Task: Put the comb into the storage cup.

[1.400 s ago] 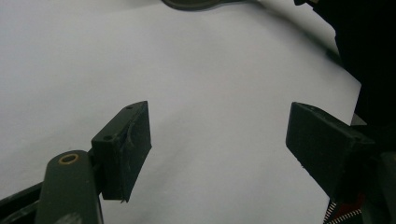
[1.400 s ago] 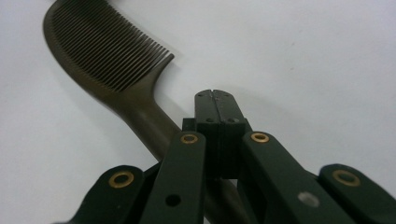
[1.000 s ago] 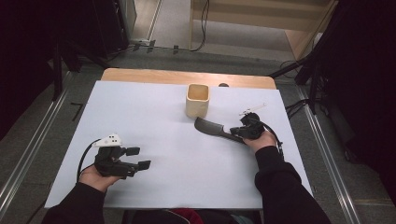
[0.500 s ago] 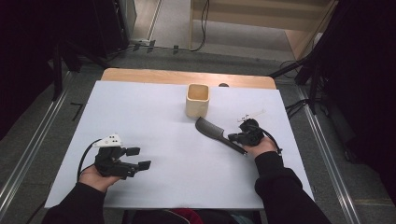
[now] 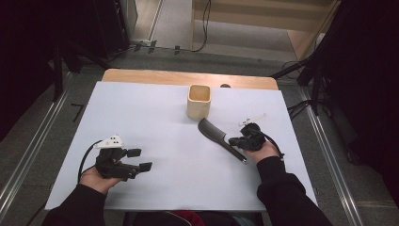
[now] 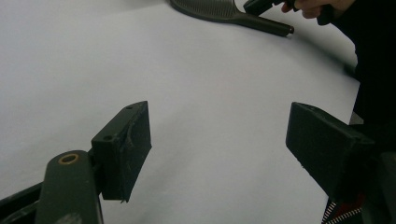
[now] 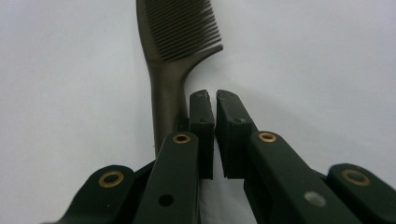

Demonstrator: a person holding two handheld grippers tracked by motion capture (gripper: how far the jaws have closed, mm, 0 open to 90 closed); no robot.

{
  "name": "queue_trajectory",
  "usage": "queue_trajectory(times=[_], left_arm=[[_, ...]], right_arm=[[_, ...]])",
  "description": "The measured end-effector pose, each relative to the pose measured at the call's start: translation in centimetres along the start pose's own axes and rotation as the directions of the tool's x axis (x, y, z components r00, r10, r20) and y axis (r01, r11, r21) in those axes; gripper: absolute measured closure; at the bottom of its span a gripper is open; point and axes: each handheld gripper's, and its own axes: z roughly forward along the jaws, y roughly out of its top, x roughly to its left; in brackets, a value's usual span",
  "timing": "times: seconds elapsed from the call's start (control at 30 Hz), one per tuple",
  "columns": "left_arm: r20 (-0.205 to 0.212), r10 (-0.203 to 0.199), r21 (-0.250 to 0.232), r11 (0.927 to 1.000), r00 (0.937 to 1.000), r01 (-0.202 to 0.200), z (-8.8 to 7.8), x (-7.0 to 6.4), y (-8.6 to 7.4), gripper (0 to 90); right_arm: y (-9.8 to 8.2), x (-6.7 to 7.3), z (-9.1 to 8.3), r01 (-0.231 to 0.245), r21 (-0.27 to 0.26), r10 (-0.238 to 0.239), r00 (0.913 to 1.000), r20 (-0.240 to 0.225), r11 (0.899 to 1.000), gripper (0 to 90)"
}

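Observation:
A dark comb point(image 5: 214, 133) lies flat on the white sheet right of centre, its handle pointing toward the person. In the right gripper view the comb point(image 7: 180, 28) lies just left of my right gripper point(image 7: 215, 100). Its jaws have just been opening: they stand a narrow slit apart with nothing between them. From above, my right gripper point(image 5: 233, 140) rests beside the comb's handle. My left gripper point(image 5: 139, 159) sits low at the front left, wide open and holding nothing. The left gripper view has those jaws point(image 6: 233, 140) over bare sheet, with the comb point(image 6: 210, 9) far off.
A pale square cup point(image 5: 199, 100) stands upright behind the comb, near the back of the white sheet point(image 5: 155, 113). A strip of wooden tabletop point(image 5: 141, 75) runs along the far edge. Metal rails flank the table on both sides.
The right hand has drawn slightly back along the comb's handle toward the person. The comb now lies flat on the sheet. The left hand has not moved.

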Motion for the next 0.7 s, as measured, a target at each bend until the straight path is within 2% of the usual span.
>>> queue_trajectory(times=[0.13,0.37,0.5,0.7], left_arm=[[-0.002,-0.002,-0.003,1.0,1.0,0.002,0.0,0.0,0.0,22.9],[0.0,-0.002,-0.003,1.0,1.0,0.002,0.0,0.0,0.0,22.9],[-0.001,0.0,-0.002,1.0,1.0,0.0,0.0,0.0,0.0,22.9],[0.0,-0.001,-0.002,1.0,1.0,0.001,0.0,0.0,0.0,22.8]], right_arm=[[0.2,0.0,-1.4,-0.005,-0.072,0.006,0.9999,0.01,0.997,74.0],[-0.4,1.5,-3.6,-0.013,-0.146,0.007,0.9991,-0.041,0.989,52.7],[-0.8,2.5,-4.4,-0.011,-0.184,-0.002,0.9974,-0.072,0.983,48.5],[-1.6,3.7,-5.0,-0.004,-0.204,-0.019,0.9938,-0.11,0.979,41.6]])
